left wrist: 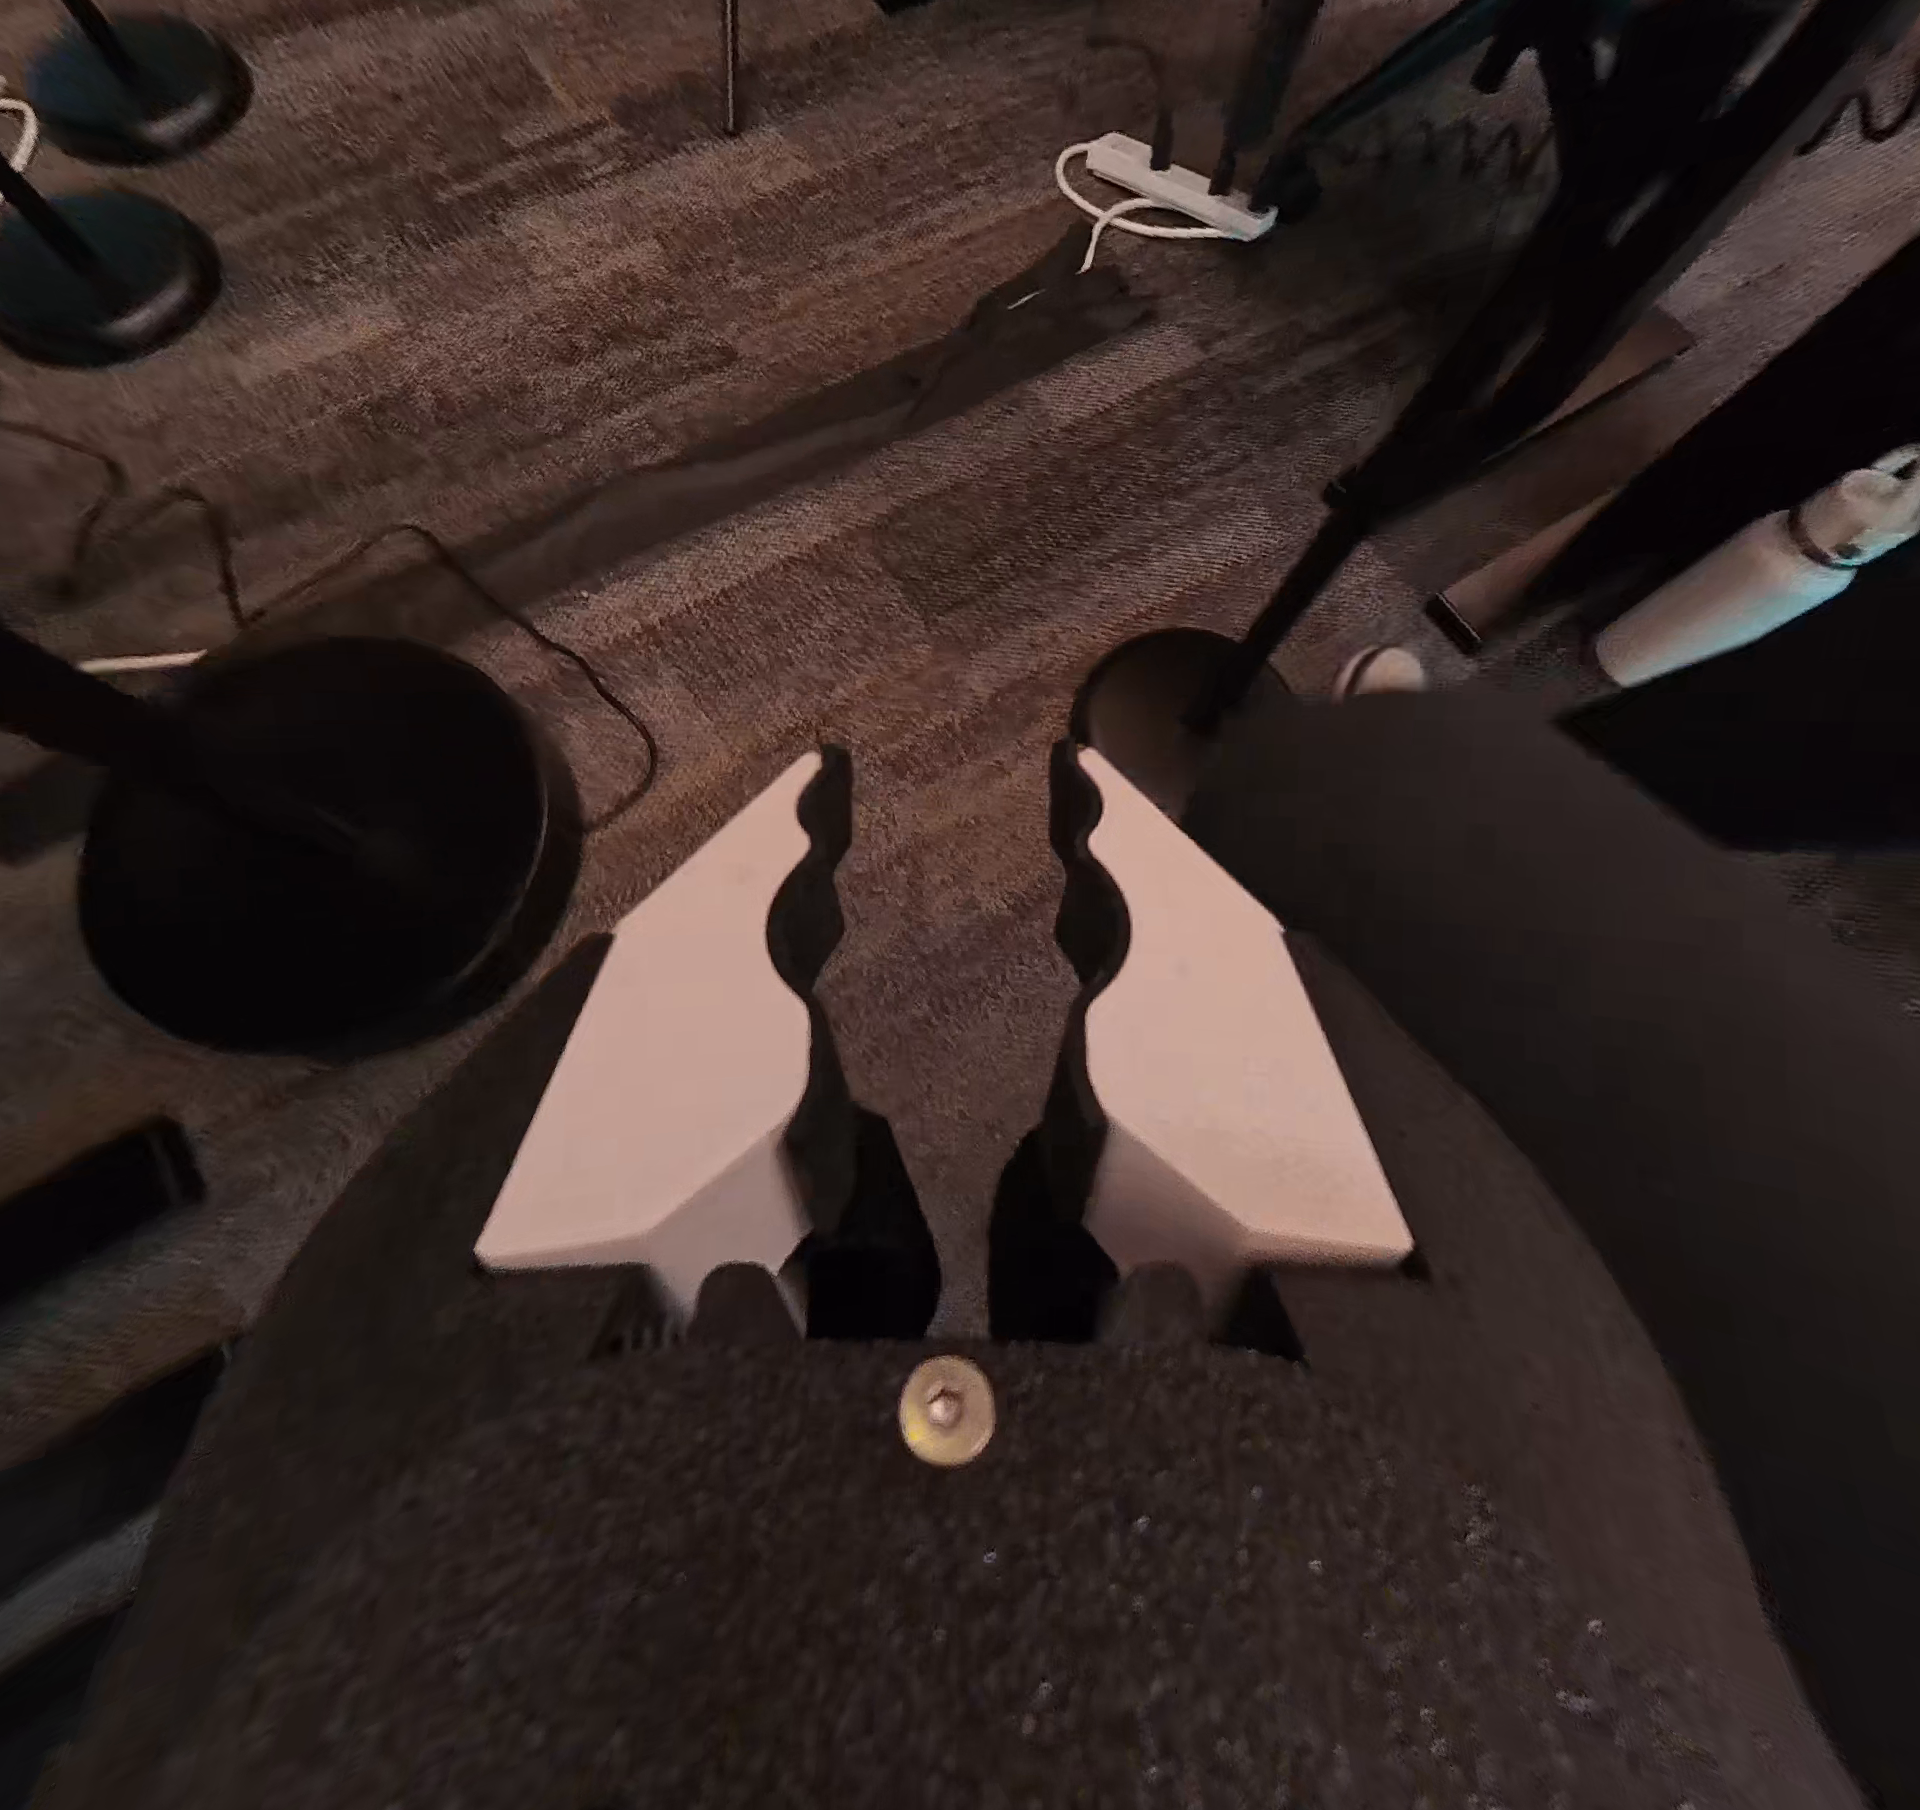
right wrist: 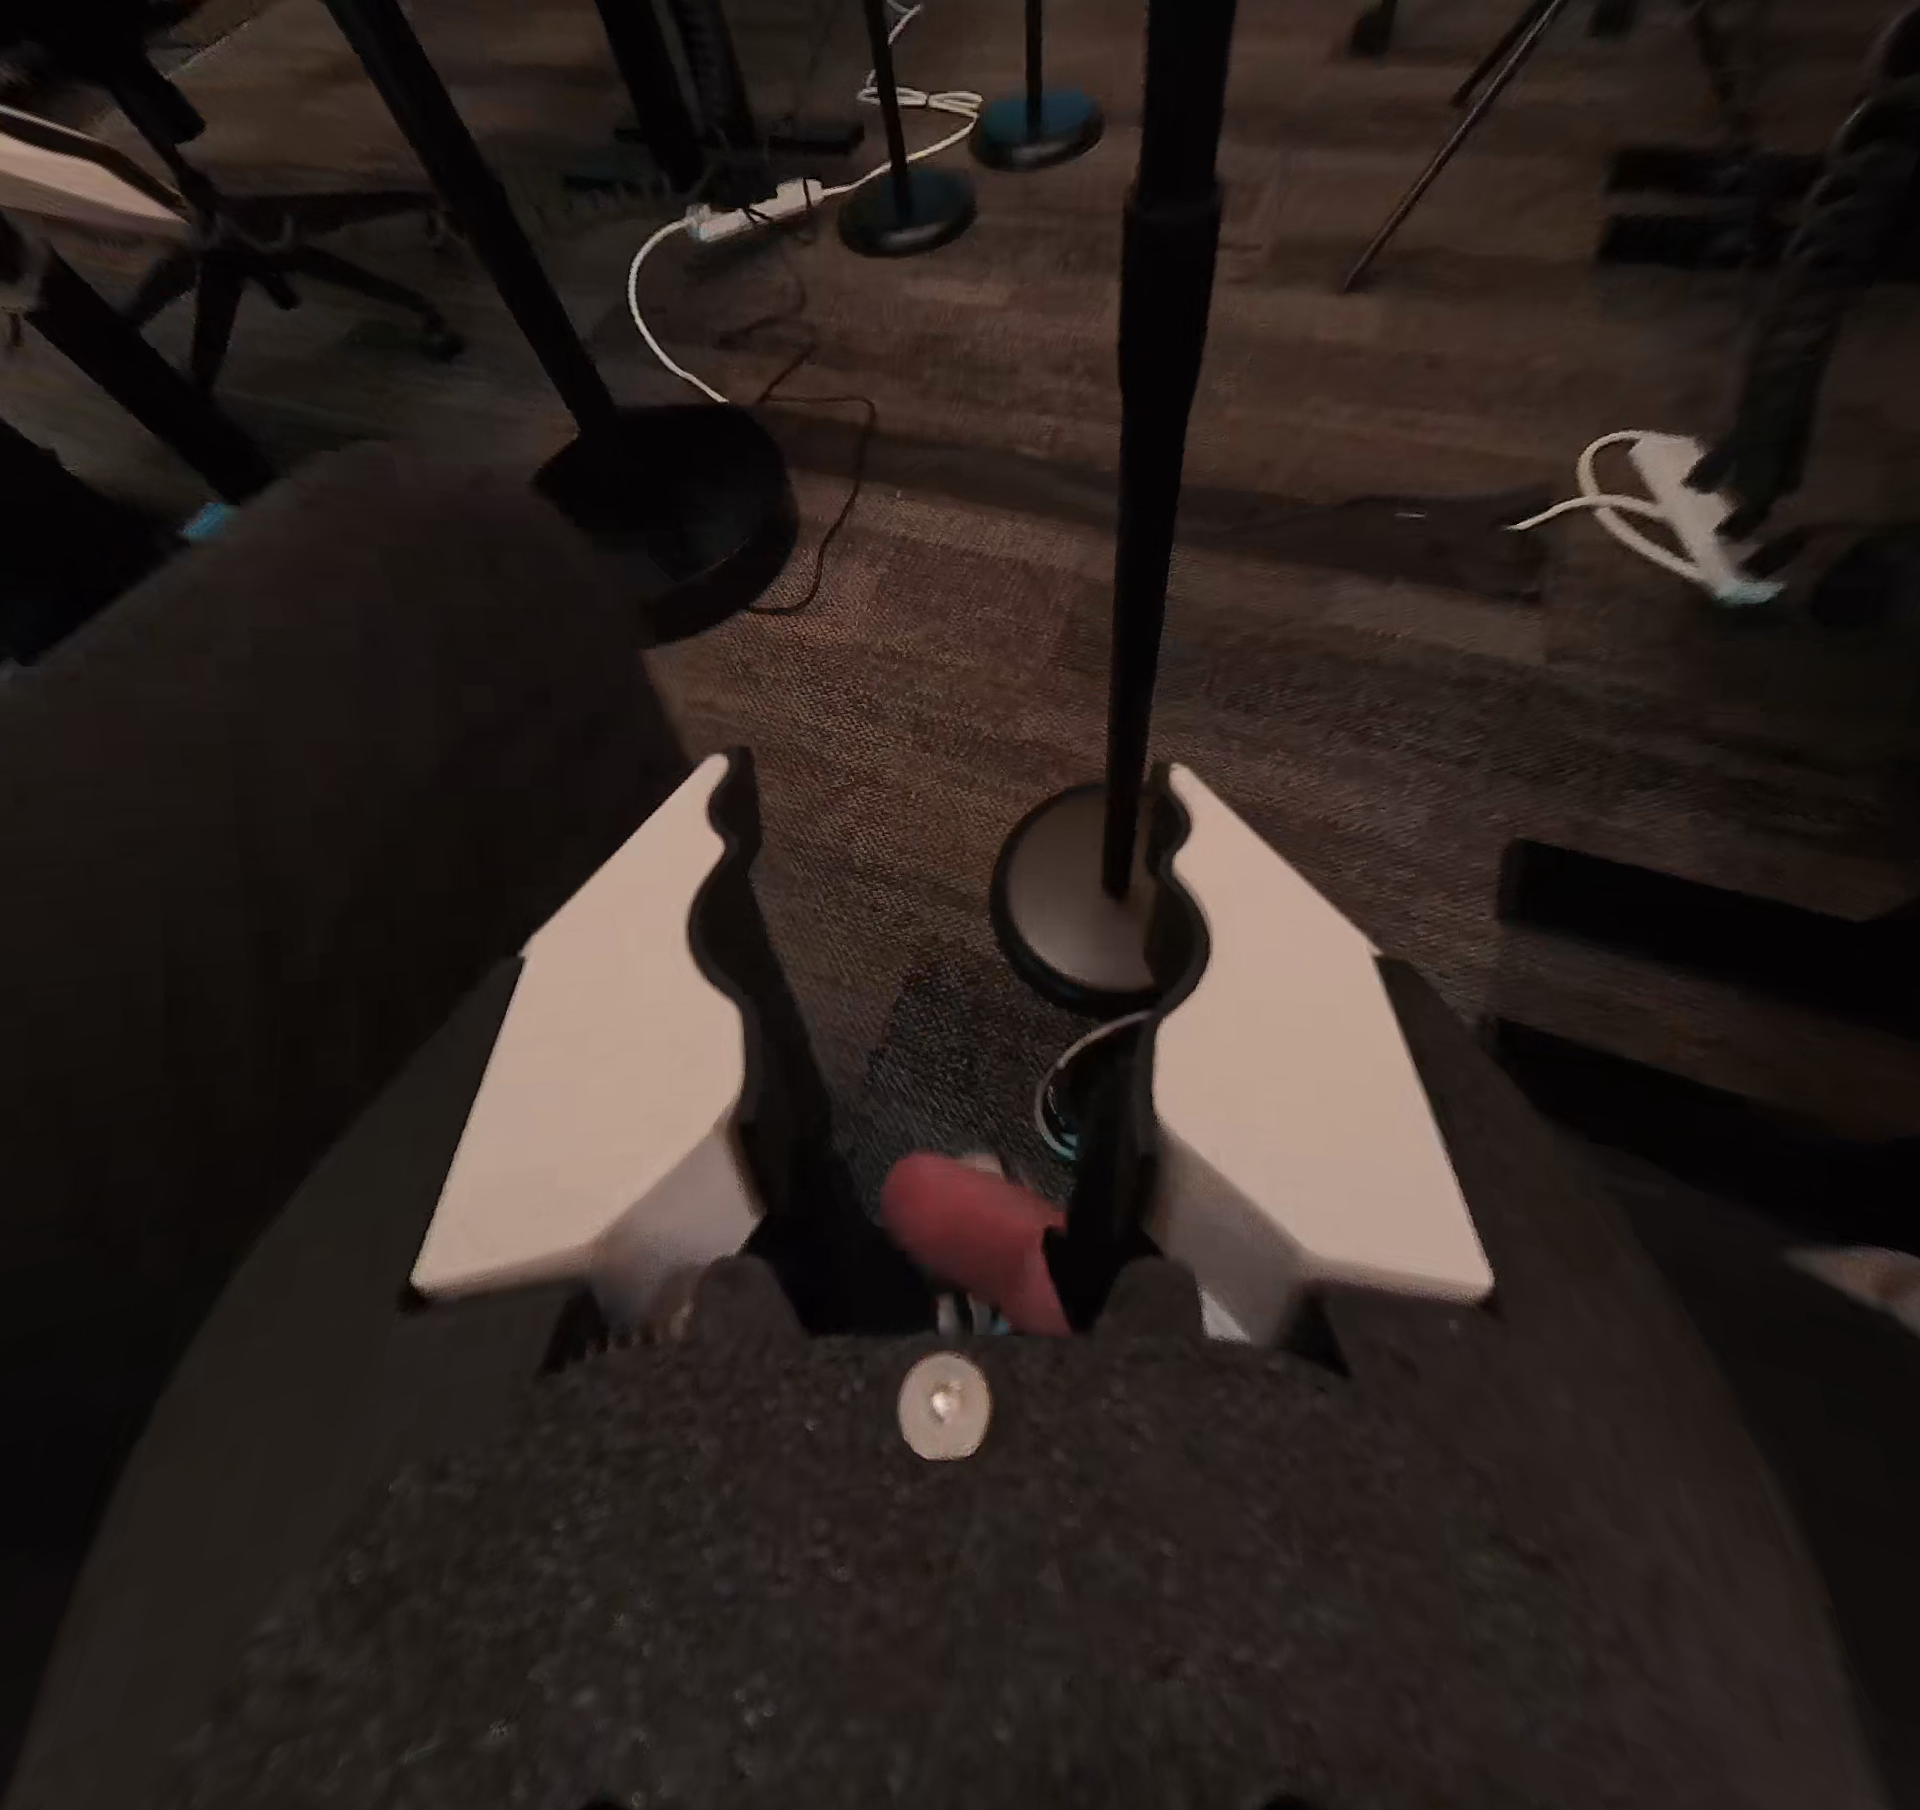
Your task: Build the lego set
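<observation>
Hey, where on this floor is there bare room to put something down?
Free: carpet between the big round stand base and the white power strip. Also carpet right of the pole stand. Crowded: far edge, packed with stands and cables. Both grippers are open and empty.

The left gripper (left wrist: 948, 773) is held empty, fingers parted, above carpet (left wrist: 727, 326). A round black stand base (left wrist: 312, 846) is seen left of it, a white power strip (left wrist: 1179, 184) beyond it.
</observation>
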Demonstrator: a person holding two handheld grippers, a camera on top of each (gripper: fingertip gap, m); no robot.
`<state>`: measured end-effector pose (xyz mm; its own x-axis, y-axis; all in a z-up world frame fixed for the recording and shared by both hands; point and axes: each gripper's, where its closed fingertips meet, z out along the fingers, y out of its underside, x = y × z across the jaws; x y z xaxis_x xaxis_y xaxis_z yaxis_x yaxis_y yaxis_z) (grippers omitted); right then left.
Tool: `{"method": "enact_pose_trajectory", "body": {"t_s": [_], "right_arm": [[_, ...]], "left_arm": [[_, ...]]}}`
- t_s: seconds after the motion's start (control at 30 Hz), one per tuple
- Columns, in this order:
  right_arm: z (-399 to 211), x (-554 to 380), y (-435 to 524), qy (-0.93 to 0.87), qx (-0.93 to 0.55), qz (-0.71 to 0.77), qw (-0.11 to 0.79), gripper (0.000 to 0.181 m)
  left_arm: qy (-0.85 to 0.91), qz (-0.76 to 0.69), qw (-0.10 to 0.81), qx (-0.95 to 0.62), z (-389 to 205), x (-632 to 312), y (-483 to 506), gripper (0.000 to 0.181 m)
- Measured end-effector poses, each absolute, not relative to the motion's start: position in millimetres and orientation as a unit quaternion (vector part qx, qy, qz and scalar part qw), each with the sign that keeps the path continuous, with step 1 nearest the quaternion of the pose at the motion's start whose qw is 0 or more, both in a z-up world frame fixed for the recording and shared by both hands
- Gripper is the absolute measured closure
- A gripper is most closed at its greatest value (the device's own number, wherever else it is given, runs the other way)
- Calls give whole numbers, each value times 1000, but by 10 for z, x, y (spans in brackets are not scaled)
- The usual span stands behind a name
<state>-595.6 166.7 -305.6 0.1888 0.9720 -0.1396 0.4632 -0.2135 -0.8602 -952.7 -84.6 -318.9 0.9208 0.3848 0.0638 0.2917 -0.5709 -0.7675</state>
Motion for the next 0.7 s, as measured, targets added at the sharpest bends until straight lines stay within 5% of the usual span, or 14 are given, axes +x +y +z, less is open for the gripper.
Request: {"method": "enact_pose_trajectory", "body": {"t_s": [0.03,0.13,0.33,0.4,0.57,0.63,0.7], "right_arm": [[-3072,-6105,1820,-514,-691,381,336,107],[-2980,-6488,2437,-476,-695,409,350,111],[-2968,-6999,3570,-370,-722,438,388,114],[-3015,-7122,3848,-378,-724,417,400,131],[-3444,-7271,4045,-438,-756,319,368,125],[-3558,-7376,4039,-468,-754,293,355,125],[-3639,-7482,4007,-491,-751,277,343,124]], "left_arm": [[-190,33,411,-891,-3272,-9732,-644,144],[-220,-43,367,-903,-3794,-10457,-27,139],[-341,-50,223,-912,-5955,-12231,687,128],[-395,-77,183,-897,-6685,-12704,861,124],[-433,-68,58,-897,-8001,-13686,1063,134],[-431,-69,72,-897,-8255,-13989,1249,151],[-449,-102,91,-883,-8472,-14133,1453,149]]}}
